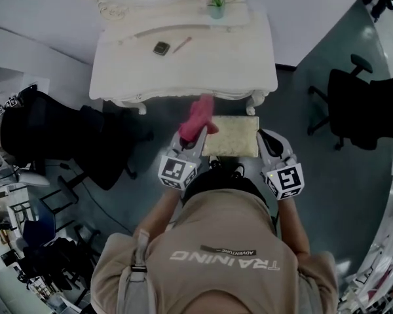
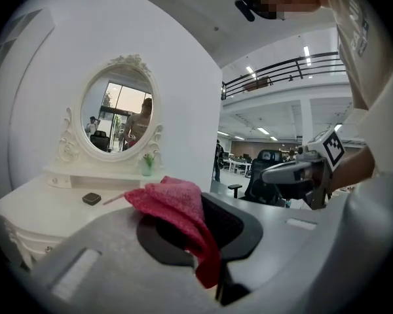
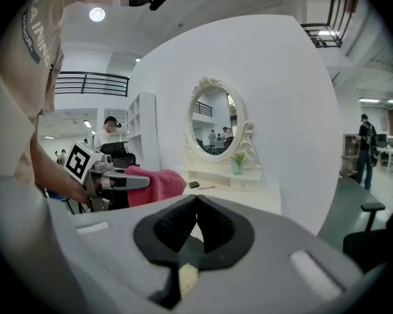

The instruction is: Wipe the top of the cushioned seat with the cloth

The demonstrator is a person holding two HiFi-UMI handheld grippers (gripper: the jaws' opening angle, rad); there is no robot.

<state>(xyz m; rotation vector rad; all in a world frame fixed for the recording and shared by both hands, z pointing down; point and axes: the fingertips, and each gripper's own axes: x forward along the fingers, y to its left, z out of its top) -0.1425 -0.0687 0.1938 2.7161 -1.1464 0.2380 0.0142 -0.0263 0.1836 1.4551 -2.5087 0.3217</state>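
cloth (image 2: 177, 208) fills left claw (image 1: 191, 140); seat (image 1: 232, 136) plain only in head view.

Cushioned seat (image 1: 230, 136) partly behind cloth (image 1: 198, 118)

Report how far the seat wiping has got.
Done: the left gripper is shut on the pink cloth. In hand: the cloth is held at the far left corner of the cushioned seat; contact cannot be told. Left: apparently the whole wipe across the seat top. The right gripper is shut, empty.
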